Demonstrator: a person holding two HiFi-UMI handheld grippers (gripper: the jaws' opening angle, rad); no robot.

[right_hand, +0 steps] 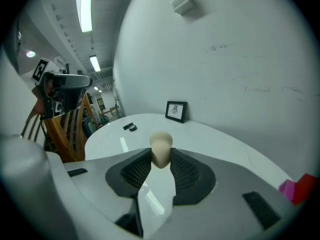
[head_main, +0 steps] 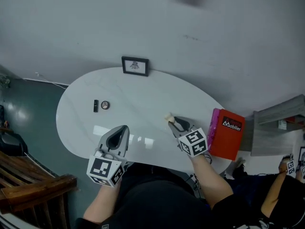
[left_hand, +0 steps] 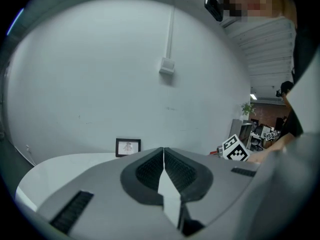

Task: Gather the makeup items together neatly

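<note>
Nearest the lens were the person's dark-clothed torso [head_main: 157, 194] and two forearms, each ending in a marker-cubed tool above the near edge of the white oval table [head_main: 143, 92].

The left gripper [head_main: 123, 129] [left_hand: 163, 156] hung over the near-left part of the table. Its pads were pressed flat against each other with nothing between them, presumably parked while the other side worked.

The right gripper [head_main: 174, 121] [right_hand: 161, 160] stood at a middling width, its ribbed pads bearing on both flanks of a beige makeup sponge [head_main: 168, 118] [right_hand: 161, 149]. The sponge was held above the near-right part of the table. The grip sat on the sponge's narrower end, probably because the taper seats between the pads and leaves the bulb free.

The sponge's long axis ran roughly along the jaws. Its rounded, wider end pointed outward past the fingertips, toward the far wall and the framed picture [head_main: 135, 66].

Well apart, at the table's left, a small dark stick [head_main: 96, 105] lay just beside a round compact [head_main: 105, 105]. These were the likely gathering point. A red and pink box [head_main: 228, 132] stood at the table's right edge.
</note>
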